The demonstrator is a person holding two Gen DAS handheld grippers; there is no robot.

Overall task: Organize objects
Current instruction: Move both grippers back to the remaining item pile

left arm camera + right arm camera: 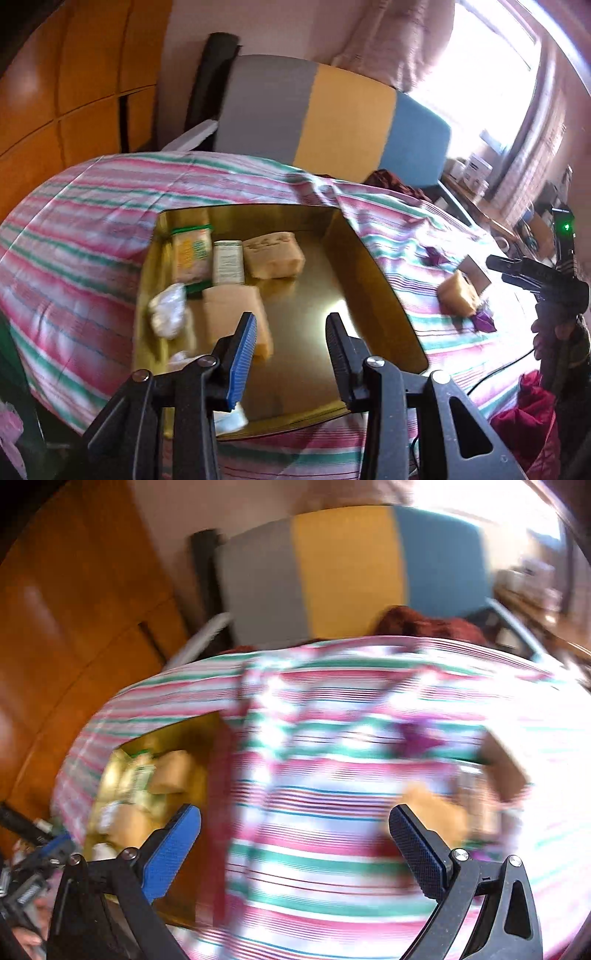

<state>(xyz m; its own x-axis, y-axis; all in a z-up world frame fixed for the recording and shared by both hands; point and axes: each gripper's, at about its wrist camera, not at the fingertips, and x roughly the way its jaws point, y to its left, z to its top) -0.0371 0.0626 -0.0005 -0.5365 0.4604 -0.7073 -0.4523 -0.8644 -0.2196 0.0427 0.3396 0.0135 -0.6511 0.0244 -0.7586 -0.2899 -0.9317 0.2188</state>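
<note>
While over tin [369, 258], left claw [291, 332] empty.

My left wrist camera looks forward and down along its fingers, close over the gold tin [373, 266] on the striped bedspread [92, 236]. My right wrist camera, badly blurred, faces the same way from further right, over the bedspread [314, 812]. Both views share the tin [207, 734] and the striped headboard [332, 118] [332, 572].
</note>
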